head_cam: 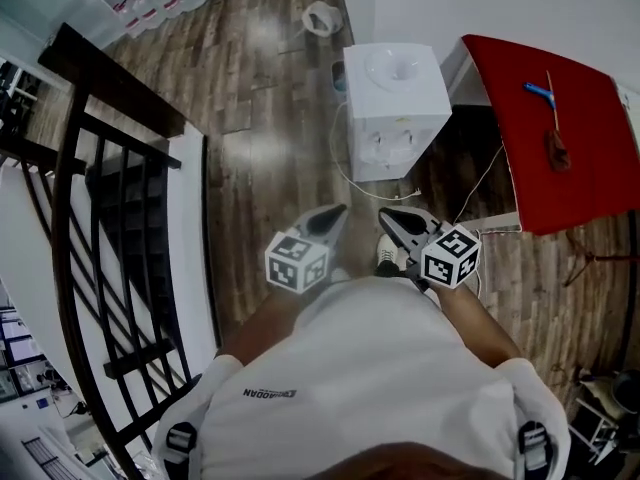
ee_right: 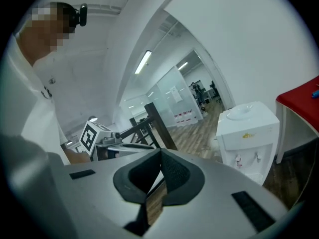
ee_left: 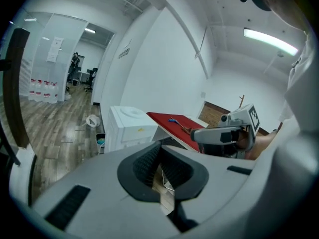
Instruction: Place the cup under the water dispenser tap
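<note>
The water dispenser (head_cam: 395, 93) stands at the upper centre of the head view against a white wall. Its 2 taps (ee_right: 238, 159) sit on the front face, which is turned toward the person. Bare wooden floor (head_cam: 270, 168) lies open between the dispenser and the person, crossed only by a white cord (head_cam: 350, 178) looping from the dispenser's side. At the left of the frame a black railing (head_cam: 110, 188) closes that side. At the right, the corner of a red counter (head_cam: 585, 168) juts in near the dispenser, with a blue pen (head_cam: 538, 92) lying on it. The left hand-held gripper (head_cam: 335, 215) and the right hand-held gripper (head_cam: 390, 216) are held side by side, low in front of the white shirt (head_cam: 370, 368). Both tips point up-frame toward the dispenser and are well apart from it. Each one's jaws are pressed together with nothing between them.
</note>
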